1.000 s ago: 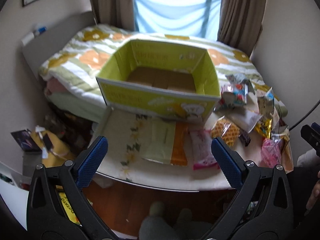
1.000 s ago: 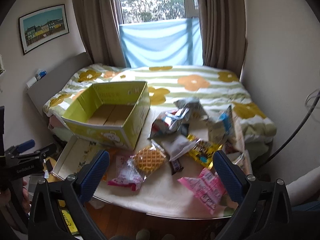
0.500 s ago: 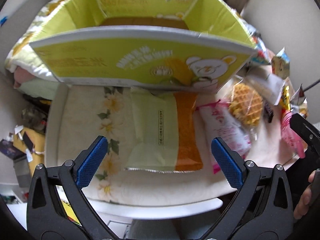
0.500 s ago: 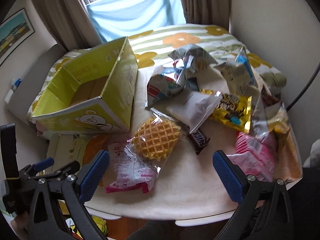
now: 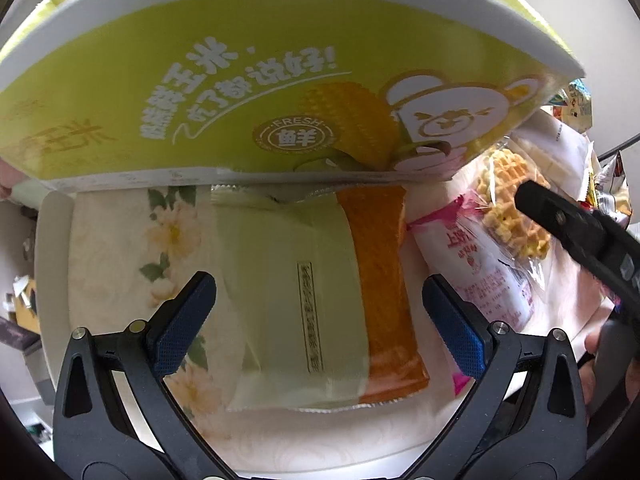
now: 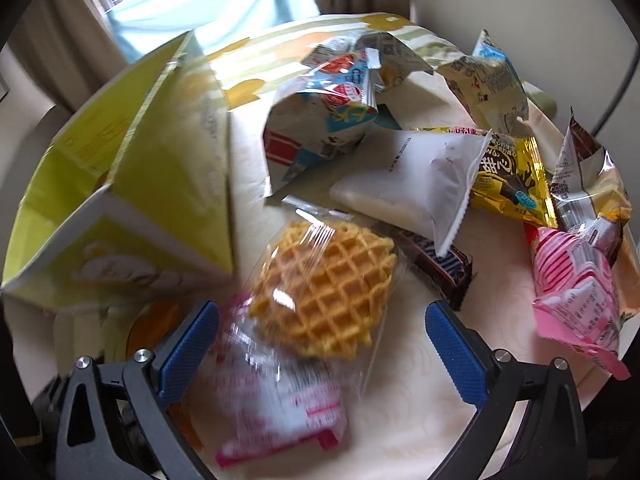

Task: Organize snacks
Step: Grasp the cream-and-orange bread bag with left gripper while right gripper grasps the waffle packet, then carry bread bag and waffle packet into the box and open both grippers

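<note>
Left gripper (image 5: 318,314) is wide open and holds nothing; a pale green and orange packet (image 5: 320,292) lies flat between its fingers, its far end at the yellow box (image 5: 240,92).

Right gripper (image 6: 320,344) is also wide open and empty, with the wrapped waffle (image 6: 324,292) between its fingers and a blurred pink packet (image 6: 276,404) under the left finger.

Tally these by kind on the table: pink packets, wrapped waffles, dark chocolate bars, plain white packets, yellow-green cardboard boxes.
Pink packets: 2
Wrapped waffles: 1
Dark chocolate bars: 1
Plain white packets: 1
Yellow-green cardboard boxes: 1
Total: 6
</note>
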The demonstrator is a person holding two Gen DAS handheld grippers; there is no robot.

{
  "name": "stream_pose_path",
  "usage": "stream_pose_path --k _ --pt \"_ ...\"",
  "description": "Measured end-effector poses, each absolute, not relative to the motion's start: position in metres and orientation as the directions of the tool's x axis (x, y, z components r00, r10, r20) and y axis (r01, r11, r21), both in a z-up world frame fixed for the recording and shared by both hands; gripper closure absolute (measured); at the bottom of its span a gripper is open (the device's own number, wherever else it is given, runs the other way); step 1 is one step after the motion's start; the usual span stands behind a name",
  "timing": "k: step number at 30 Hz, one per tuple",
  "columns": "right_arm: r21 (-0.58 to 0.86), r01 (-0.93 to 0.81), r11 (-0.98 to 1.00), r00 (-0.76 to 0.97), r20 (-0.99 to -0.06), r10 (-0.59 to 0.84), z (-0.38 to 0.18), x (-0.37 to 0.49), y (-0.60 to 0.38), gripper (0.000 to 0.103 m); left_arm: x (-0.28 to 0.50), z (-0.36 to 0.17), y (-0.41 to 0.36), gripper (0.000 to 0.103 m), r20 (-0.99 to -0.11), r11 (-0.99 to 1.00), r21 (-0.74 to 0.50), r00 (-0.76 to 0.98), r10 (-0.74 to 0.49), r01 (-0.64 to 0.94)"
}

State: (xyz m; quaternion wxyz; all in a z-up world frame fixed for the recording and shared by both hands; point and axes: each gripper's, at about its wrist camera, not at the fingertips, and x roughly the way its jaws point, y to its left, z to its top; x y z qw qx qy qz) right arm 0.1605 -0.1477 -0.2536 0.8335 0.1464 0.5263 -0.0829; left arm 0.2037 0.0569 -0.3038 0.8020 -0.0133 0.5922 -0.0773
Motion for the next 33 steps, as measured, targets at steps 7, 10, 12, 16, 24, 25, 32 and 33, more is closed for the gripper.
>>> stream_pose_path --k 7,10,12,16,24,25,32,33 --pt "0.118 0.349 0.93 0.39 -0.921 -0.03 -0.268 0.175 -0.139 0.001 0.218 -0.32 0.055 0.014 -0.955 0.984 -0.114 0.257 -0.146 0.137" --pt "0.105 0.371 0.923 0.376 -0.925 -0.046 -0.275 0.183 -0.138 0.001 0.222 -0.319 0.05 0.022 -0.953 0.98 -0.108 0.264 -0.15 0.167" --pt "0.106 0.381 0.919 0.372 -0.927 -0.047 -0.276 0.186 -0.139 0.001 0.222 -0.318 0.046 0.03 -0.949 0.978 -0.104 0.276 -0.151 0.18" --pt "0.096 0.395 0.914 0.367 -0.928 -0.061 -0.282 0.2 -0.136 0.001 0.225 -0.318 0.049 0.036 -0.943 0.976 -0.132 0.282 -0.177 0.171" --pt "0.077 0.424 0.903 0.379 -0.92 -0.099 -0.288 0.206 -0.134 0.022 0.22 -0.306 0.063 0.038 -0.938 0.977 -0.148 0.292 -0.188 0.155" --pt "0.072 0.418 0.906 0.38 -0.919 -0.102 -0.287 0.204 -0.133 0.023 0.218 -0.306 0.063 0.038 -0.938 0.978 -0.148 0.293 -0.187 0.149" --pt "0.124 0.365 0.923 0.417 -0.908 -0.043 -0.277 0.188 -0.135 0.028 0.194 -0.299 0.067 0.039 -0.936 0.988 -0.135 0.316 -0.154 0.08" --pt "0.133 0.356 0.925 0.419 -0.908 -0.031 -0.275 0.186 -0.136 0.028 0.193 -0.296 0.067 0.039 -0.936 0.989 -0.134 0.319 -0.149 0.07"
